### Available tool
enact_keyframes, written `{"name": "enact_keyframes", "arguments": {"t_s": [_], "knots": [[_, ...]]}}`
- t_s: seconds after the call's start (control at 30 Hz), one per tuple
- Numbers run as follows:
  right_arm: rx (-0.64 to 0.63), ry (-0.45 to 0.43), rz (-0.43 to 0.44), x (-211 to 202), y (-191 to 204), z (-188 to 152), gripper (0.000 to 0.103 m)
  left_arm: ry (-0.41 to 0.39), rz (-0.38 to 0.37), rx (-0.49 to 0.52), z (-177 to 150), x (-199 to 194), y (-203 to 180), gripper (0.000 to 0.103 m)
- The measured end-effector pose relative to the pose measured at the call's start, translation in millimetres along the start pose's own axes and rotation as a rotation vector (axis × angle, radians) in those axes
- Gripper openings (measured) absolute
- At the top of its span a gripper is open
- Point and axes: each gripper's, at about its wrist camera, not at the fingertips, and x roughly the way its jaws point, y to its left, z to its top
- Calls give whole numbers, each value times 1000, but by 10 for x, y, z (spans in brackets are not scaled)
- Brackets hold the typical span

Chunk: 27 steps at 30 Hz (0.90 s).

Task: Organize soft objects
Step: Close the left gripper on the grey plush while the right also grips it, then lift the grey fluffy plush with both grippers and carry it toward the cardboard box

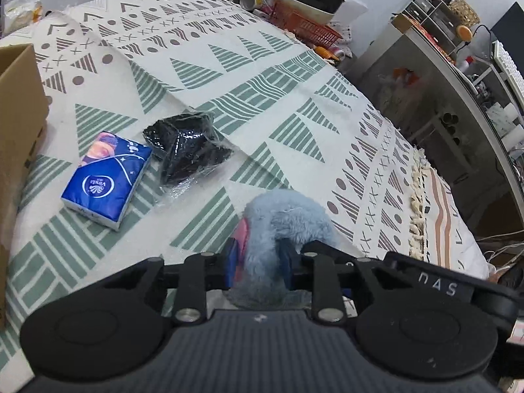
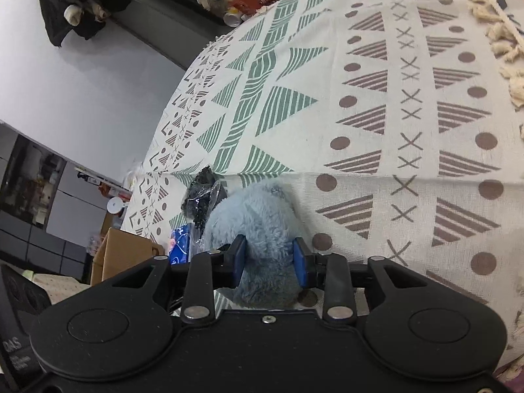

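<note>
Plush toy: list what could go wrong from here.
1. Both claws, left and right, pinch the same blue plush. If they pull apart, it could stretch or slip out of one.
2. The tissue pack and the black wrapped bundle lie close by; sweeping the plush toward the cardboard box might drag them along.
3. The grip is on loose fur, so it may let go mid-lift.
</note>
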Motion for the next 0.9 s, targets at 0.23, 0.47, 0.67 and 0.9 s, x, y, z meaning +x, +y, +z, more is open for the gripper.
{"name": "enact_keyframes", "arguments": {"t_s": [0.23,0.47,0.67,0.9], "knots": [[-43,-23,13,-115,81,-26,24,-40,-6,3,15,-143,-14,23],[-49,-70,26,-246,210,-39,23,-85,-25,7,35,-337,-22,23],[-72,-110,7,-321,410,-109,22,-111,-36,-15,65,-496,33,22],[-81,-144,-10,-404,614,-199,22,-134,-41,-27,83,-682,111,21]]}}
